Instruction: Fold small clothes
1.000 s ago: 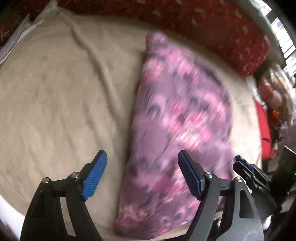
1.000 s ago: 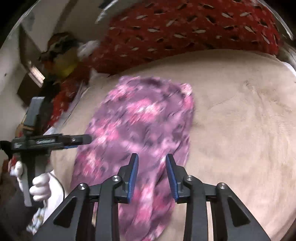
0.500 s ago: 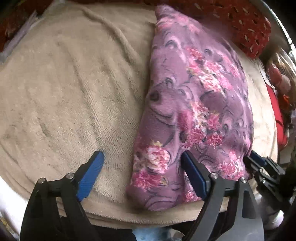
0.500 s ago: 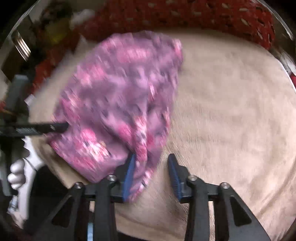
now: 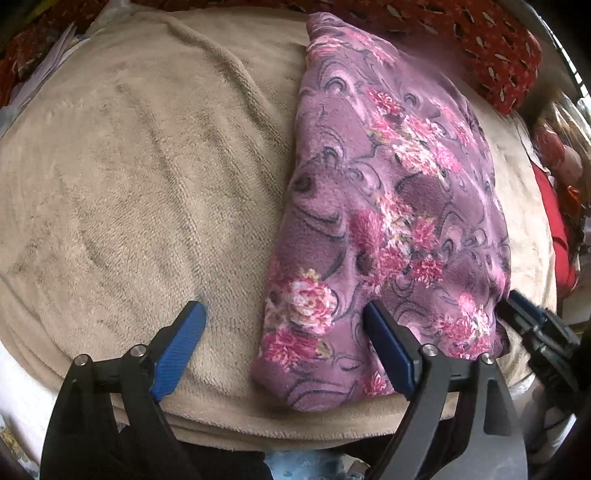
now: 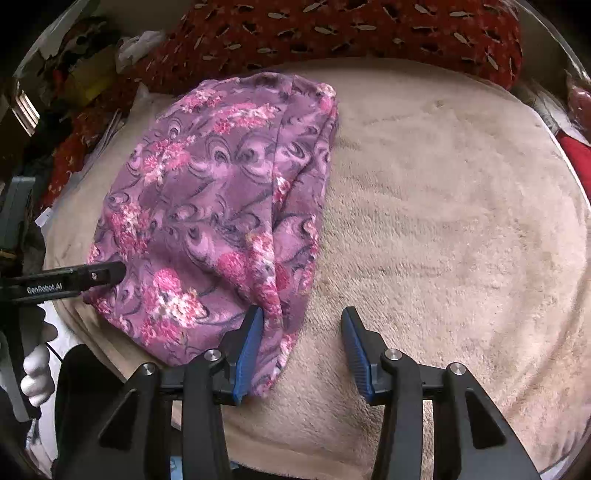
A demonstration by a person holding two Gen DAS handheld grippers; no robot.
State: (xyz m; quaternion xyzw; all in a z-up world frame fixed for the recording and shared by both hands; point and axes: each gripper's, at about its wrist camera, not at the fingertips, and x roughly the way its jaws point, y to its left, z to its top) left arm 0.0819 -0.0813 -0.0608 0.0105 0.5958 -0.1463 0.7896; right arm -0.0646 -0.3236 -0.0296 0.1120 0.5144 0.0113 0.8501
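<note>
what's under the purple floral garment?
The purple floral garment lies folded on a beige fleece blanket, which shows all around it. Anything between its layers or directly beneath is covered.

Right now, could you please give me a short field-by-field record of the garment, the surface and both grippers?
garment: purple floral garment, folded into a long strip
surface: beige blanket, garment lying on it
left gripper: open, jaws just widened, near corner of the garment between them, unpressed
right gripper: open, jaws just widened, near edge of the garment against one pad
behind: red patterned cushion
</note>
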